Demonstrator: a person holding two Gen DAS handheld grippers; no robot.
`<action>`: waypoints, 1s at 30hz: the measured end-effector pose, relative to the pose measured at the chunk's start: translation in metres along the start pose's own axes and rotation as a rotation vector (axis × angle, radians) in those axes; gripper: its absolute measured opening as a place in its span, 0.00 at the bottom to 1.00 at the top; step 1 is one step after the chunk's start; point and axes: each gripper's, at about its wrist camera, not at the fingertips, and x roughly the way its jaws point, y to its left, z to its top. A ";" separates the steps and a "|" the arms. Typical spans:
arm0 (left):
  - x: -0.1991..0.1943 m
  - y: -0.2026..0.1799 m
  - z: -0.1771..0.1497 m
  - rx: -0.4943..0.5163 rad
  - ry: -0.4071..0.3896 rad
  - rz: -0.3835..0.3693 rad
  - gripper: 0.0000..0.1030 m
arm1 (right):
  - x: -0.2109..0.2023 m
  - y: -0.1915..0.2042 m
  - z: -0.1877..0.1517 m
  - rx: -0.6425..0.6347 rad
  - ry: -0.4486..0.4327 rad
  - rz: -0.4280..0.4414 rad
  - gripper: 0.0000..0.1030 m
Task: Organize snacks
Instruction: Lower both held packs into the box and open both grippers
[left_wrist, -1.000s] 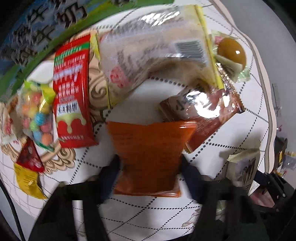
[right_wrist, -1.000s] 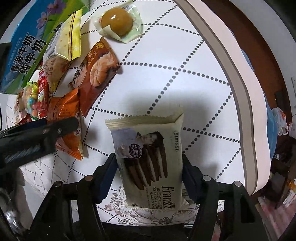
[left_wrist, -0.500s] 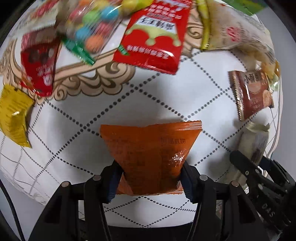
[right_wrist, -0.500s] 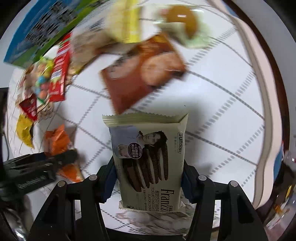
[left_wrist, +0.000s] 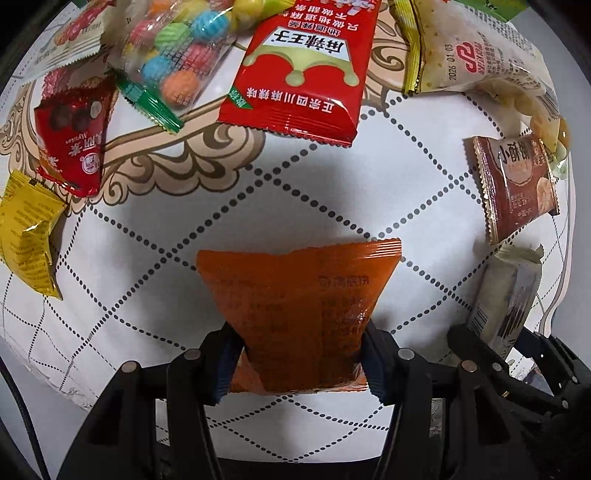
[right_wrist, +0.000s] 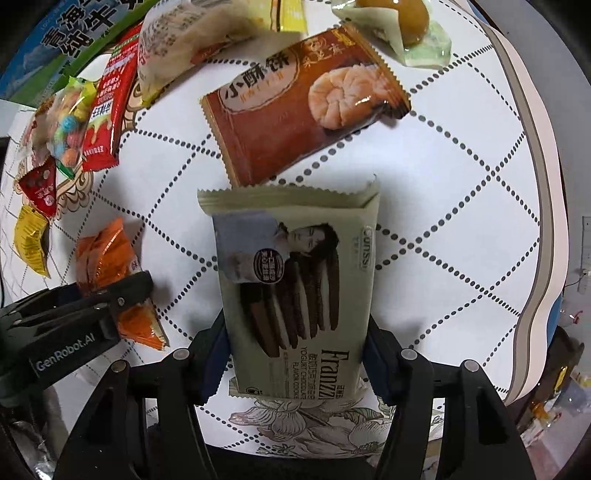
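Left heap: the yellow packet (left_wrist: 26, 236), small red packet (left_wrist: 72, 144), candy bag (left_wrist: 181, 48) and long red packet (left_wrist: 303, 74) now sit along the top of the left wrist view. A second ago they crowded right around our orange packet.
Left gripper (left_wrist: 299, 362): its fingers (left_wrist: 225, 365) are clamped on the lower part of the orange packet (left_wrist: 299, 295), as they were a second ago. The view has rolled round, so the heap has swung from the left edge to the top.
Orange packet: it hangs in the fingers over a bare patch of the desk (left_wrist: 295, 184), its shadow on the cloth. It no longer touches any other snack.
Brown pastry packet (right_wrist: 303, 110): it lies flat on the desk. It was well off to the upper left of the right wrist view; now it sits just beyond the top edge of our cookie pack.
Right gripper (right_wrist: 295, 354): its fingers are pressed on both long sides of the cookie pack (right_wrist: 295, 266), the grip unchanged.
Cookie pack: it is held near the flowered desk edge, beside the left gripper.
Meaning: we judge both packs are pulled out of the clutter and brought side by side. Setting them down in the clear area looks like the step in hand; most snacks remain unsorted.
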 end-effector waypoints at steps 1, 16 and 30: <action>-0.001 -0.001 -0.001 0.003 -0.003 0.005 0.53 | 0.004 0.001 -0.001 0.006 -0.005 0.004 0.63; -0.109 -0.022 0.001 0.063 -0.170 -0.091 0.48 | -0.086 -0.006 -0.003 -0.001 -0.175 0.183 0.59; -0.267 0.020 0.131 0.041 -0.422 -0.115 0.49 | -0.234 0.070 0.188 -0.180 -0.496 0.132 0.59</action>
